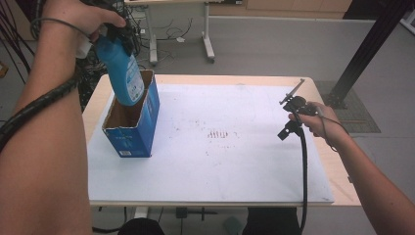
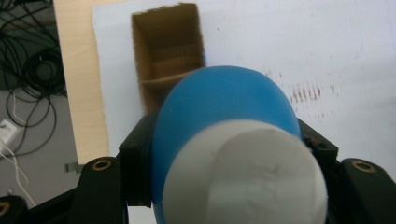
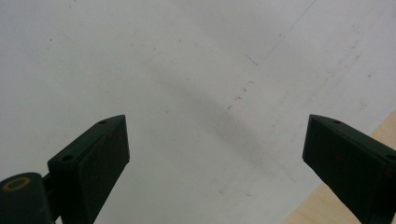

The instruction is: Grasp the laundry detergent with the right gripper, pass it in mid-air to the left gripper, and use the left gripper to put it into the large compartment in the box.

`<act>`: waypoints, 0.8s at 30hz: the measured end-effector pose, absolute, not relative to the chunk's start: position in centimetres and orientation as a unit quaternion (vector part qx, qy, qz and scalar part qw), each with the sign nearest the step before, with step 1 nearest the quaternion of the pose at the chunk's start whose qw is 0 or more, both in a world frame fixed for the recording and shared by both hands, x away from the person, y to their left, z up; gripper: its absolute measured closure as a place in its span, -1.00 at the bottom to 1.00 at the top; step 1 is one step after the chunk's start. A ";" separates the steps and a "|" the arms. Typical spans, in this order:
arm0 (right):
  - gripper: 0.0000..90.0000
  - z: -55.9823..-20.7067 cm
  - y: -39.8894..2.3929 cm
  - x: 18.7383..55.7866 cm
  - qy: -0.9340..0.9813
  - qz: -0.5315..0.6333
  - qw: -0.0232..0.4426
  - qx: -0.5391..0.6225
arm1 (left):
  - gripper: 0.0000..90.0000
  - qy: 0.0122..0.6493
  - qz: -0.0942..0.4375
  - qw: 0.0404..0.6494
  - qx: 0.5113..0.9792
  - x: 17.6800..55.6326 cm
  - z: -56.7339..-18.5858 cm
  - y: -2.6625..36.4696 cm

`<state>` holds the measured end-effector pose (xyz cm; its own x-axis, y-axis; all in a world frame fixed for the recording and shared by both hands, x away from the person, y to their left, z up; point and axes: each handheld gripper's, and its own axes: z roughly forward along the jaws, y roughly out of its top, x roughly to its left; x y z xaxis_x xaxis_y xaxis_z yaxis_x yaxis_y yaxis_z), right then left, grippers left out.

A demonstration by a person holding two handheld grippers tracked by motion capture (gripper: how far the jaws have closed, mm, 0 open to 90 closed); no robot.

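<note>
- In the left gripper view the jaws are clamped on a blue bottle (image 2: 219, 107), one on each flank; its white cap (image 2: 245, 175) faces the camera, nearest of all.
- Just past the bottle's far end lies the open box (image 2: 166, 51), brown inside, with a fold of card across its floor.
- In the high view the left gripper (image 1: 120, 36) hangs above the box (image 1: 134, 132); the bottle (image 1: 122, 71) tilts base-down, its lower end at or just inside the box mouth. Whether it touches the card I cannot tell.
- The left forearm rises steeply from the bottom edge, hand (image 1: 80, 17) over the gripper's top, cable wound around the arm.
- The box stands on a white mat (image 1: 220, 171) at its left edge, on a wooden table (image 1: 337, 169); faint reddish marks (image 1: 218, 133) lie to the right of the box.
- The right gripper (image 1: 293, 98) is well apart from the bottle and box, at the mat's right edge; its jaws stand wide with nothing between them, over bare mat (image 3: 196, 70).
- The right hand (image 1: 315, 120) holds it low, its cable trailing toward the near edge.
- Beyond the table are grey floor, a table leg and tangled cables.
</note>
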<state>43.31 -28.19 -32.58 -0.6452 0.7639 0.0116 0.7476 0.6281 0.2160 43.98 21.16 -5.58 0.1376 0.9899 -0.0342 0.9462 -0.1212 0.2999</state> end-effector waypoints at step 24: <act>-0.83 -32.7 -27.8 43.5 0.903 0.093 0.041 0.418 | -0.16 0.681 0.084 0.109 0.720 45.4 -10.6 23.8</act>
